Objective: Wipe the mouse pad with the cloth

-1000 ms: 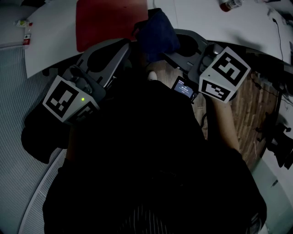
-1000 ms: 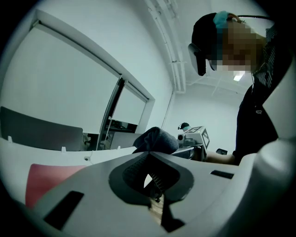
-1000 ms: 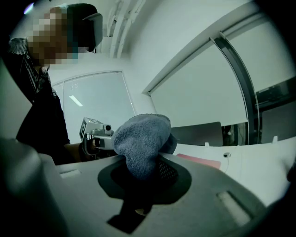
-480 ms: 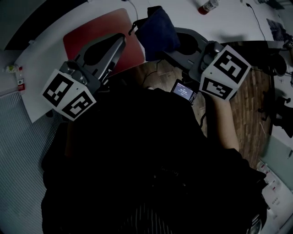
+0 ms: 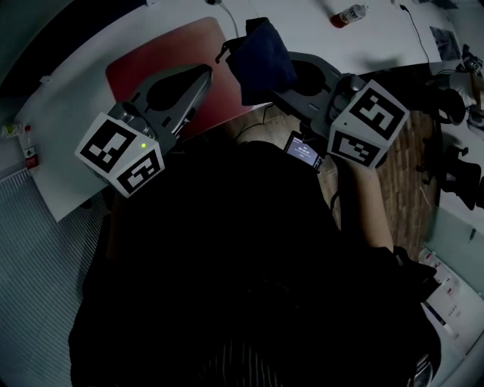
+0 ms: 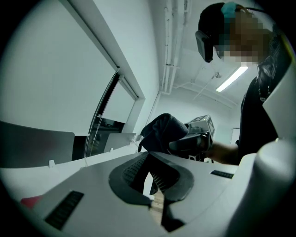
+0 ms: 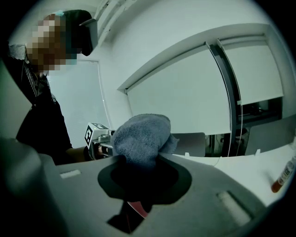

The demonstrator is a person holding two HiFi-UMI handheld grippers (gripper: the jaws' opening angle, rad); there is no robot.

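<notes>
A red mouse pad (image 5: 147, 60) lies on the white table (image 5: 68, 128), partly hidden behind my left gripper (image 5: 201, 75). That gripper hangs over the pad's near edge, jaws together with nothing between them. To its right, my right gripper (image 5: 278, 85) is shut on a bunched dark blue cloth (image 5: 261, 49), held in the air above the table's front edge. In the right gripper view the cloth (image 7: 141, 139) bulges out above the jaws, and a sliver of the red pad (image 7: 138, 208) shows below them. The left gripper view shows the cloth (image 6: 162, 132) in the other gripper.
A small bottle with a red label (image 5: 348, 14) lies on the table at the back right. Cables run across the far table. Wooden floor (image 5: 412, 174) shows to the right, with dark chair parts (image 5: 461, 174) beyond. My dark clothing fills the lower head view.
The head view has swung, so the mouse pad now sits further left and lower. Both grippers keep nearly the same pose at the table edge. The cloth stays in the right gripper.
</notes>
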